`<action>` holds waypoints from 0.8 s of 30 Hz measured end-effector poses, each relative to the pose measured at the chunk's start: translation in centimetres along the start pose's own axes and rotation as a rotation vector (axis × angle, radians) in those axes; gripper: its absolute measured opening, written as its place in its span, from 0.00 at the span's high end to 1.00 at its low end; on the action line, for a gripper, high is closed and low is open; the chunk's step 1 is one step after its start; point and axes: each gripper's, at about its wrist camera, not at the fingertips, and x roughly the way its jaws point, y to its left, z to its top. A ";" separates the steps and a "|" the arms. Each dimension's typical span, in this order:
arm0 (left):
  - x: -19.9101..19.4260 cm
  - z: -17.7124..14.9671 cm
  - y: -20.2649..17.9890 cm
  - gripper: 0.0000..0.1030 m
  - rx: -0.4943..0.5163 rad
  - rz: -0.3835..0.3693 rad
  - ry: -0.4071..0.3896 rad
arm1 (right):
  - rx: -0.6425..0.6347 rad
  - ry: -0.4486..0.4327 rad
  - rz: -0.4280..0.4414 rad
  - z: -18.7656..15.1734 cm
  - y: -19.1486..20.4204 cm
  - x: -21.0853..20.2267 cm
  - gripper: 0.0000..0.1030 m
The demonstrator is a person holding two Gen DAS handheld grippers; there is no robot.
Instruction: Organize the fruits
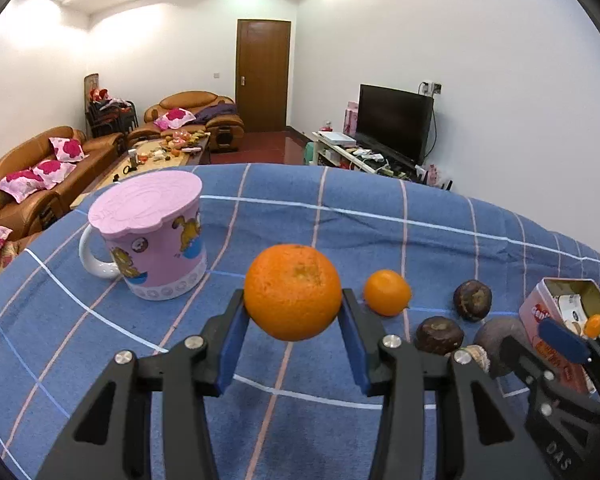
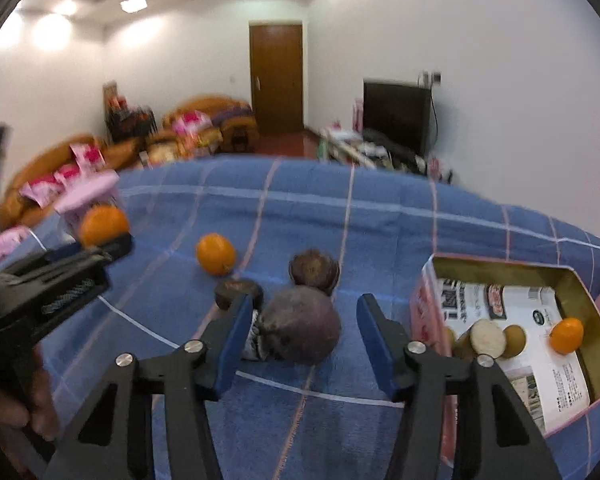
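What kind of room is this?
Most likely a living room in someone's home. There are brown sofas with pink cushions, a TV on a low stand, and a coffee table covered in snacks.

A large orange (image 1: 293,291) hangs clear of the blue checked cloth, a small orange (image 1: 387,292) and three dark brown fruits (image 2: 300,329) lie beside the open pink tin (image 2: 428,308) holding another small orange (image 2: 566,335).

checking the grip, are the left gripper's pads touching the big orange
Touching. In the left wrist view both blue pads of the left gripper press the big orange's sides, holding it clear of the cloth.
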 end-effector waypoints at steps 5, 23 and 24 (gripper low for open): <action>-0.1 0.2 -0.2 0.55 -0.015 -0.001 -0.005 | 0.098 0.077 0.039 0.4 -1.8 2.1 0.49; 0.1 0.3 0.4 0.55 -0.048 -0.006 0.007 | 0.348 0.188 0.310 -0.6 -4.2 4.4 0.49; 0.3 0.2 0.4 0.55 -0.047 -0.004 0.012 | 0.348 0.182 0.307 -0.7 -4.2 4.3 0.49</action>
